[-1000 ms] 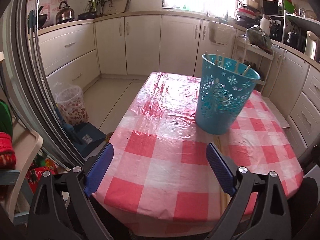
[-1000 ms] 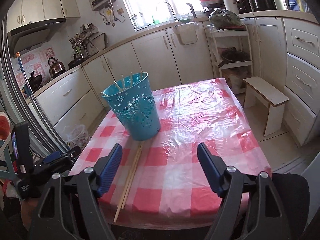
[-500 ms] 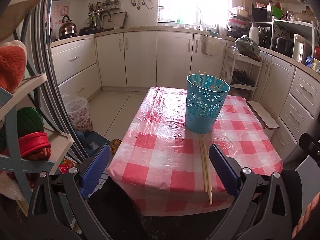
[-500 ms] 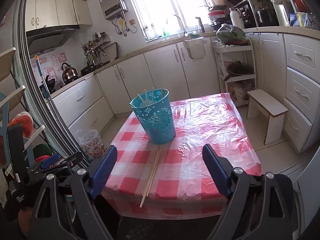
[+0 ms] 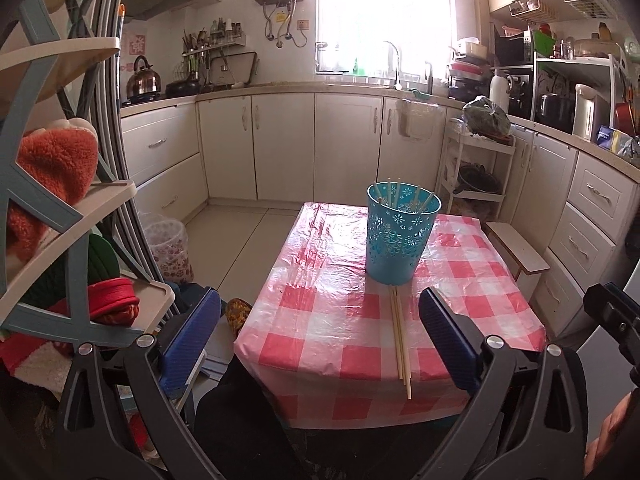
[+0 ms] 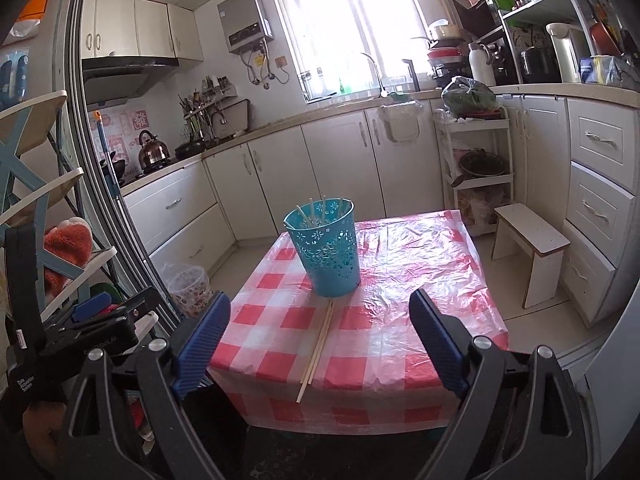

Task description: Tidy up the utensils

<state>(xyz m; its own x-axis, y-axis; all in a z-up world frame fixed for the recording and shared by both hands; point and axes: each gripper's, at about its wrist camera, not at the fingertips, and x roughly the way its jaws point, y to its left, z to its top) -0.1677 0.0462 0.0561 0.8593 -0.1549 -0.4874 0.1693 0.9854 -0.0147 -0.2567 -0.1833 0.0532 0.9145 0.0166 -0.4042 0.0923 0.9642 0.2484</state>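
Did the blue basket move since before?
No. The blue basket sits on the same squares of the checked tablecloth, chopsticks at its base; only the cameras backed away.

A kettle (image 5: 143,79) sits on the counter beside white cabinets (image 5: 344,148).

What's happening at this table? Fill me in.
A person holds two sets of tongs, left and right, both open and empty, back from the checked table. The right tongs have just been opening. Several chopsticks stand in the blue basket; one pair of chopsticks lies on the cloth in front of it.
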